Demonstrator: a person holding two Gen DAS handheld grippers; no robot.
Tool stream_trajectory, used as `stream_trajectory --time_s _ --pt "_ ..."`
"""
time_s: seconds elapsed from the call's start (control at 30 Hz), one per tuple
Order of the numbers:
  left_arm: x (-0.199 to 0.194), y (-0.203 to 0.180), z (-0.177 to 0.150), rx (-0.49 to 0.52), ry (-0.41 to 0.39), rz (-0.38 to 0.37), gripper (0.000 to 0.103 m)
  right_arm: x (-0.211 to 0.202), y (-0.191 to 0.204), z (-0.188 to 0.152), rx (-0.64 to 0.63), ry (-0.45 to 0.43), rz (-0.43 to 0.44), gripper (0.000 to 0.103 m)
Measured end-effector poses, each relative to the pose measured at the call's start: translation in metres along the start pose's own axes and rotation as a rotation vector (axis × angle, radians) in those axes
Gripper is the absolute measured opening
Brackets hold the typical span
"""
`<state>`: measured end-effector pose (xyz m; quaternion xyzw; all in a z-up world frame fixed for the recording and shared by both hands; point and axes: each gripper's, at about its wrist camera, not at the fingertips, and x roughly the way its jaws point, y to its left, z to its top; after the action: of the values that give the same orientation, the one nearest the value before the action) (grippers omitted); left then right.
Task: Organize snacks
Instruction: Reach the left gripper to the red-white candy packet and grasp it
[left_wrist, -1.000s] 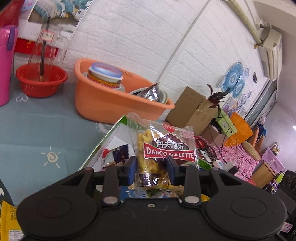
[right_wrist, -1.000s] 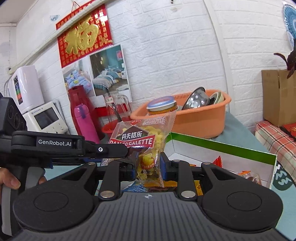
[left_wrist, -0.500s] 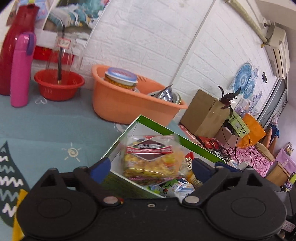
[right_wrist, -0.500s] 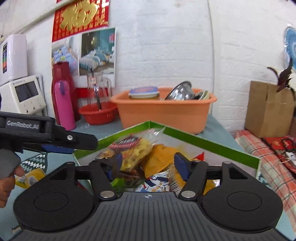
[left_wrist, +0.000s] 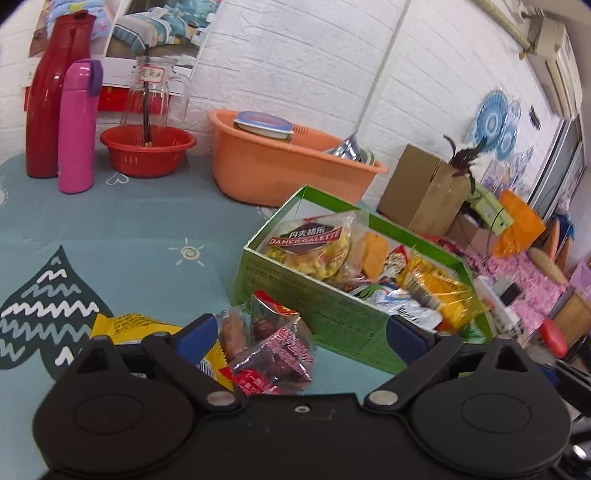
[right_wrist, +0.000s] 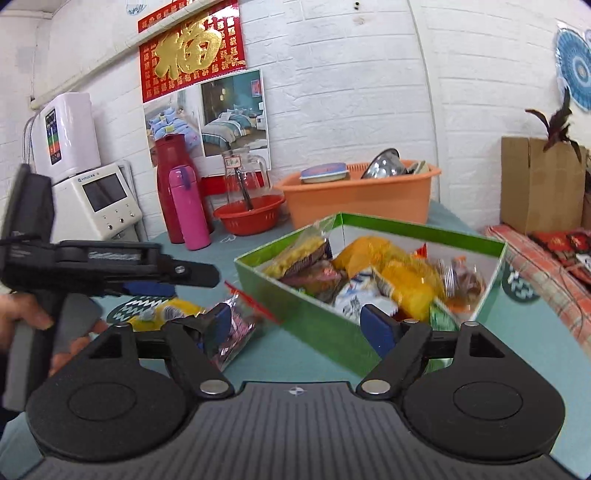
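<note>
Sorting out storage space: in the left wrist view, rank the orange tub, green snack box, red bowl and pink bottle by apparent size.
1. green snack box, though it's nearest the camera
2. orange tub
3-4. red bowl and pink bottle: too alike to rank.

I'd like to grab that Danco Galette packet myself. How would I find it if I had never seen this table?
Find the green box in front of the orange tub. The Danco Galette packet lies at the box's end nearest the tub. Unlike the opaque packets beside it, it is clear, shows yellow crisps, and carries a dark label with a red banner.

Glossy crinkled plastic snack packets (left_wrist: 314, 243), matt green cardboard box (left_wrist: 317, 295), smooth plastic tub (left_wrist: 273, 173)
</note>
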<state>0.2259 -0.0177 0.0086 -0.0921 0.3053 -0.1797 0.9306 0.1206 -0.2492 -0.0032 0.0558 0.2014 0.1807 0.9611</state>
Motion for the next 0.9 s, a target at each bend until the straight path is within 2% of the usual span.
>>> stream_trajectory --time_s 0.07,0.2,0.27,0.3,0.43,0.53,0.6,0.63,0.67,0.7,0.77,0.9 --pt "0.016 0.001 -0.001 0.011 0.025 0.021 0.103 -0.005 0.001 -0.007 0.004 0.019 -0.01 0.103" --pt "0.034 0.009 -0.01 -0.035 0.072 0.032 0.103 -0.013 -0.004 -0.017 0.018 0.042 -0.021 0.103" --pt "0.034 0.007 -0.016 -0.009 0.083 0.046 0.073 -0.016 -0.007 -0.021 0.029 0.052 -0.026 0.103" --pt "0.032 0.005 -0.018 0.005 0.088 0.032 0.073 -0.017 -0.009 -0.023 0.035 0.056 -0.028 0.103" --pt "0.018 -0.005 -0.027 -0.004 0.137 -0.097 0.059 -0.018 -0.013 -0.03 0.066 0.078 -0.021 0.103" --pt "0.004 -0.019 -0.043 -0.037 0.183 -0.246 0.057 -0.019 -0.013 -0.038 0.074 0.101 -0.009 0.103" --pt "-0.005 -0.027 -0.056 -0.069 0.197 -0.313 0.062 -0.021 -0.013 -0.044 0.081 0.123 0.013 0.103" --pt "-0.01 -0.029 -0.062 -0.079 0.187 -0.323 0.073 -0.022 -0.013 -0.048 0.087 0.132 0.025 0.103" --pt "-0.014 -0.03 -0.066 -0.087 0.178 -0.322 0.096 -0.023 -0.013 -0.051 0.09 0.141 0.031 0.103" --pt "-0.019 -0.029 -0.07 -0.108 0.16 -0.313 0.103 -0.024 -0.012 -0.054 0.09 0.15 0.033 0.103" --pt "-0.026 -0.025 -0.075 -0.148 0.127 -0.299 0.103 -0.023 -0.011 -0.059 0.091 0.164 0.031 0.103" --pt "-0.032 -0.023 -0.07 -0.171 0.111 -0.297 0.103 -0.017 -0.009 -0.061 0.1 0.181 0.04 0.103"
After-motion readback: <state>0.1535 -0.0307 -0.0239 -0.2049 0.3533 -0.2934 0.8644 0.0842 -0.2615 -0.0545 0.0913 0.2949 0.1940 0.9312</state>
